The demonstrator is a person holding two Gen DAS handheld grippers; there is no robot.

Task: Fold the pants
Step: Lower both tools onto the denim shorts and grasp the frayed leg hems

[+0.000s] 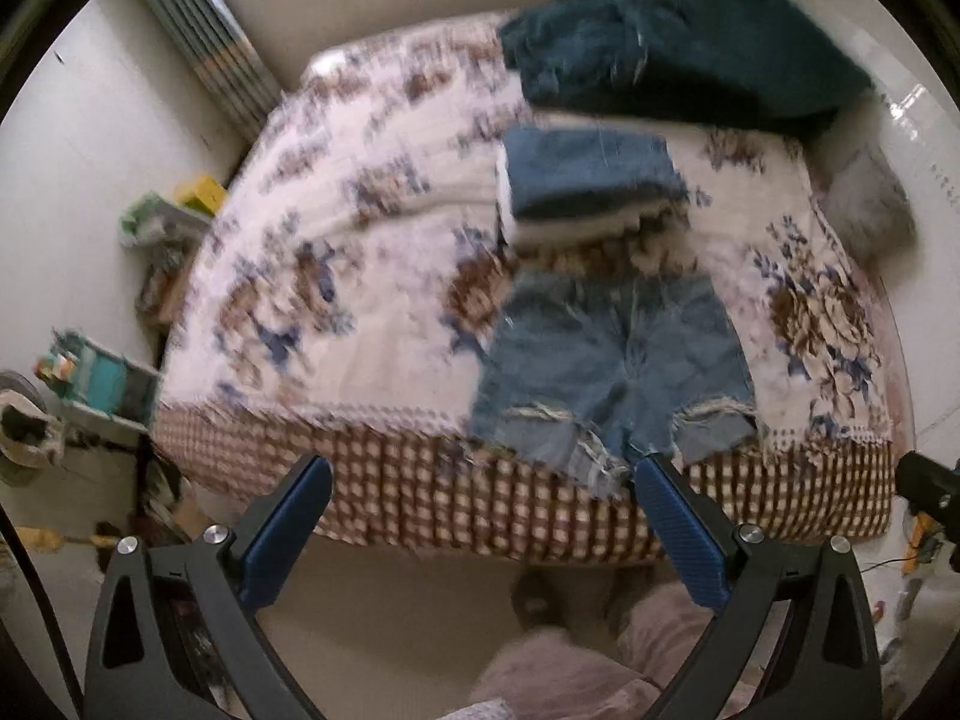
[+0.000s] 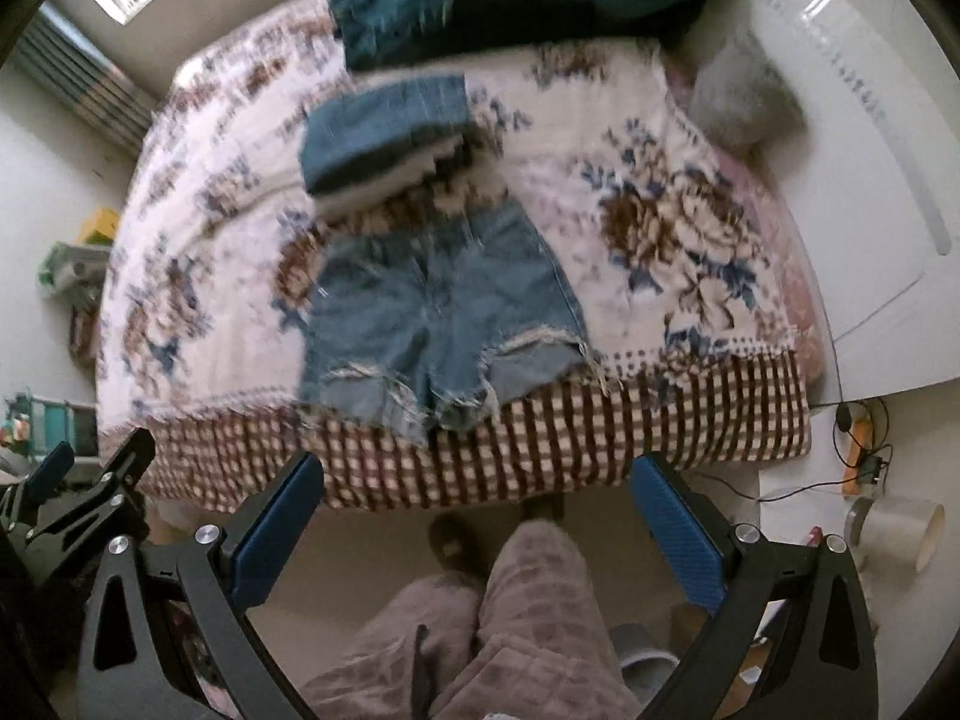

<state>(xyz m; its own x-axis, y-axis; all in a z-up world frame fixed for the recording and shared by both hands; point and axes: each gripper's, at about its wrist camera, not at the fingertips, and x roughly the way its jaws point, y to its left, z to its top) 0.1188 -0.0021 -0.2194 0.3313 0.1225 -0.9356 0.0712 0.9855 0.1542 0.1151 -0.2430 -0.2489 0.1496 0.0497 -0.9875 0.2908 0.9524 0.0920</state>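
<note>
Light blue denim shorts (image 1: 612,360) with frayed hems lie flat near the front edge of the bed; they also show in the right wrist view (image 2: 438,312). My left gripper (image 1: 483,480) is open and empty, held back off the bed edge, below the shorts. My right gripper (image 2: 477,474) is open and empty, also off the bed edge below the shorts. The left gripper shows in the right wrist view (image 2: 90,480) at the far left.
A stack of folded jeans (image 1: 591,180) sits behind the shorts, also seen in the right wrist view (image 2: 384,138). Dark teal clothes (image 1: 690,42) lie at the bed's far side. The floral bedspread (image 1: 360,252) has a checked border. My legs in pink pyjamas (image 2: 510,612) stand before the bed.
</note>
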